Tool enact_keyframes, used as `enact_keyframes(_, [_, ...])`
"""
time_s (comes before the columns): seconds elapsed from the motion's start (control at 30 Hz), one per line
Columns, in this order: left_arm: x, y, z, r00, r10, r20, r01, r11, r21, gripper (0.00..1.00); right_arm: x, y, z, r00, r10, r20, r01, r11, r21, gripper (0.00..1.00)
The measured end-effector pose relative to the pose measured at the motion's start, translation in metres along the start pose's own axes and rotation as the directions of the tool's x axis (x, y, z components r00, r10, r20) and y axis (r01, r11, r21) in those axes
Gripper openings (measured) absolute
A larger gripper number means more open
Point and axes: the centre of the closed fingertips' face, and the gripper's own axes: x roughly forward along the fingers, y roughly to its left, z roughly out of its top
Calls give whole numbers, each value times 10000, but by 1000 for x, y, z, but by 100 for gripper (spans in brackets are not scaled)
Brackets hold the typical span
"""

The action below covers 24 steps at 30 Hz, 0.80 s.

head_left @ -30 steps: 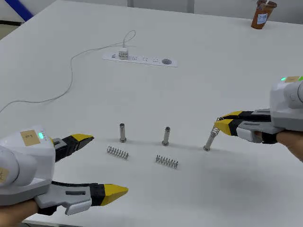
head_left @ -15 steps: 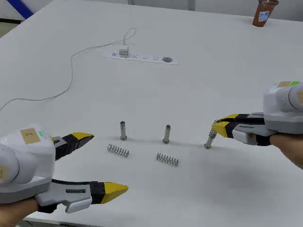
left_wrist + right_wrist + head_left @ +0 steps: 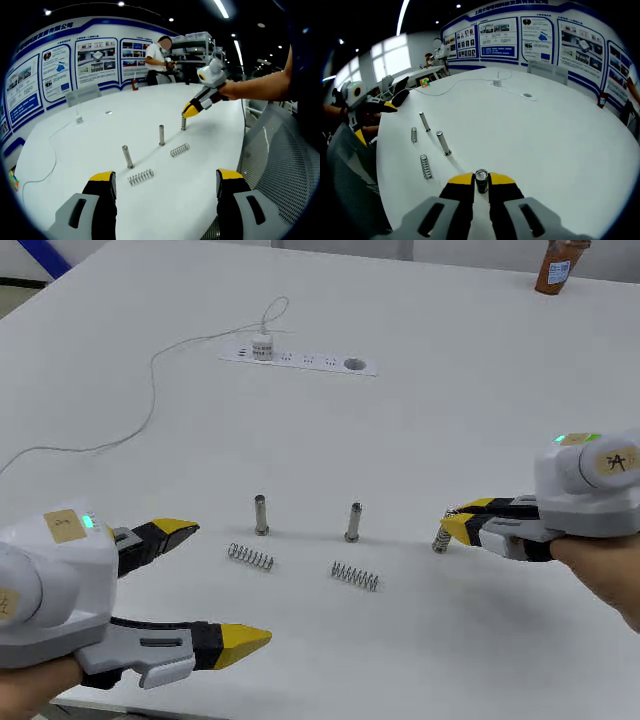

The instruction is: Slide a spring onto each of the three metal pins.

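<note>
Seen from above on a white table (image 3: 420, 440), with places given clockwise around the head view. At 7 o'clock the left gripper (image 3: 229, 584) hovers above the table, its yellow-tipped jaws wide apart and holding nothing. Just past its tips, near the centre, the left pin (image 3: 261, 515) stands upright and bare, with the first spring (image 3: 249, 557) lying on its side just beside it at the pin's 6 o'clock. To the right, the middle pin (image 3: 354, 522) also stands bare, with the second spring (image 3: 355, 576) lying near its foot. Further right, toward 3 o'clock, the right pin (image 3: 438, 544) leans, and the third spring (image 3: 481, 180) sits over its top. The right gripper (image 3: 455, 521) reaches in from 3 o'clock with its jaws drawn together and clamped on that spring. The step in hand looks like threading the third spring onto the right pin. The next move probably calls for pushing the coil down the shaft, letting go, then picking up one of the loose springs. At 12 o'clock lies a power strip (image 3: 300, 361) with a cable (image 3: 150, 390). At 1 o'clock stands a cup (image 3: 557, 265), brown, its contents too small to tell.
</note>
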Motion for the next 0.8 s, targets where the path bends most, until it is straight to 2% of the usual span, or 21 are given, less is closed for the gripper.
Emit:
enact_keyframes(0.2, [-1, 0, 0, 10000, 10, 0, -10, 10000, -16, 84, 3, -1, -6, 9998, -44, -215, 42, 9999, -109, 12])
enact_keyframes(0.5, [0, 0, 0, 10000, 5, 23, -5, 10000, -12, 84, 3, -1, -7, 9996, -55, -273, 53, 9999, -88, 13])
enact_keyframes(0.8, [-1, -1, 1, 10000, -13, 38, 13, 10000, -6, 84, -5, 0, -16, 9987, -142, -484, 135, 9998, -141, 15])
